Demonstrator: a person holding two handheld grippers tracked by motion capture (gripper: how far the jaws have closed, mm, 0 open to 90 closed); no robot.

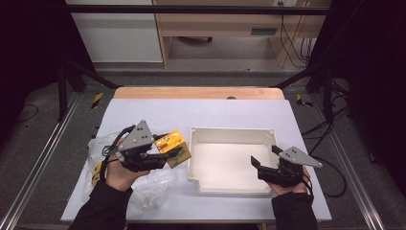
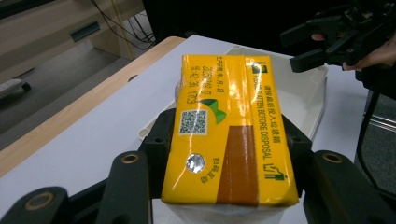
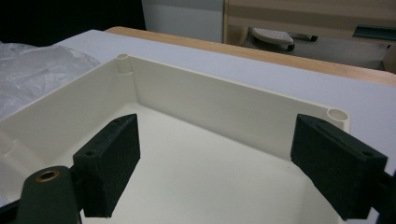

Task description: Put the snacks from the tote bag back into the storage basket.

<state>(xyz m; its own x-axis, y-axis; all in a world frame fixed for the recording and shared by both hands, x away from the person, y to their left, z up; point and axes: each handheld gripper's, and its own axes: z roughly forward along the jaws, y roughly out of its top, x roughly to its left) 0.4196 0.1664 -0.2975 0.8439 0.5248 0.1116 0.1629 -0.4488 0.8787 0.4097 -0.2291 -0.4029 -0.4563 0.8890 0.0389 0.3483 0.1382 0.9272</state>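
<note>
My left gripper (image 1: 168,158) is shut on a yellow carton (image 1: 174,148) with an orange stripe, held just left of the cream tray (image 1: 230,134). In the left gripper view the yellow carton (image 2: 229,130) sits clamped between the two black jaws, its printed face up, with the tray (image 2: 317,88) beyond it. My right gripper (image 1: 264,158) stands open over the tray's right front corner. The right gripper view has its pads (image 3: 112,163) wide apart above the tray floor (image 3: 210,172), nothing between them.
A crumpled clear plastic bag (image 1: 103,143) lies on the white table top under my left hand. The table's wooden far edge (image 1: 198,92) runs along the back. Metal frame rails flank both sides. A cable trails right of the table.
</note>
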